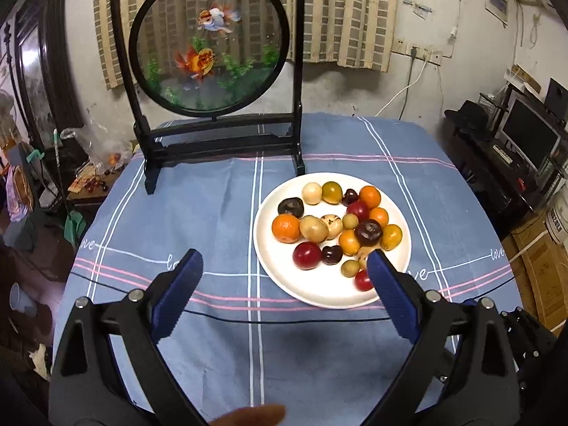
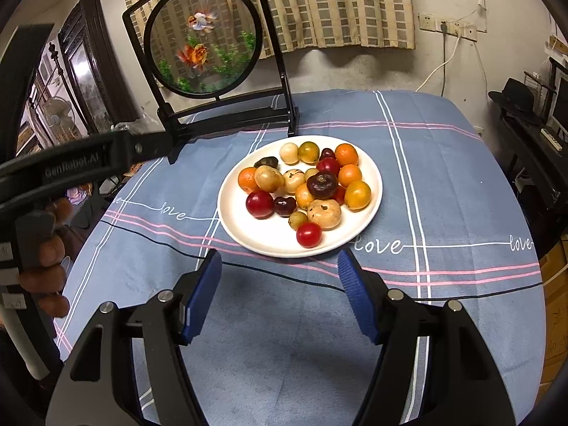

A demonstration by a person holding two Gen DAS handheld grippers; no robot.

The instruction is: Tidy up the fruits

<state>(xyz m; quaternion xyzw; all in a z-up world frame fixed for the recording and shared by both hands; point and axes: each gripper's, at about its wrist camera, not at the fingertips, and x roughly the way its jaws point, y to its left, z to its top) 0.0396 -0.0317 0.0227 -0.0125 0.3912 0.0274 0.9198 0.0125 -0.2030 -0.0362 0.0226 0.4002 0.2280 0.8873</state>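
A cluttered room with a striped curtain is seen behind a tabletop [image 2: 443,184] covered in blue checked cloth, where a round goldfish screen [image 2: 204,41] on a black stand occupies the upper left of the frame. At centre, a white plate [image 2: 372,174] is shown holding the fruits [image 2: 305,186], heaped together with kinds mixed: oranges, red and dark plum-like fruit, pale brown ones and a cherry tomato [image 2: 309,235] at the near rim. None is seen off the plate. The left hand-held gripper [image 1: 284,266] is held spread and empty at the plate's near left edge, its right finger overlapping the rim in the picture. The right hand-held gripper [image 2: 278,266] is likewise spread wide with nothing between its fingers, just short of the plate. The scene would fit fruit gathered onto the plate as much as fruit awaiting sorting. Any pick is judged best made on a loose outer piece, closed gently, since round fruit may roll.
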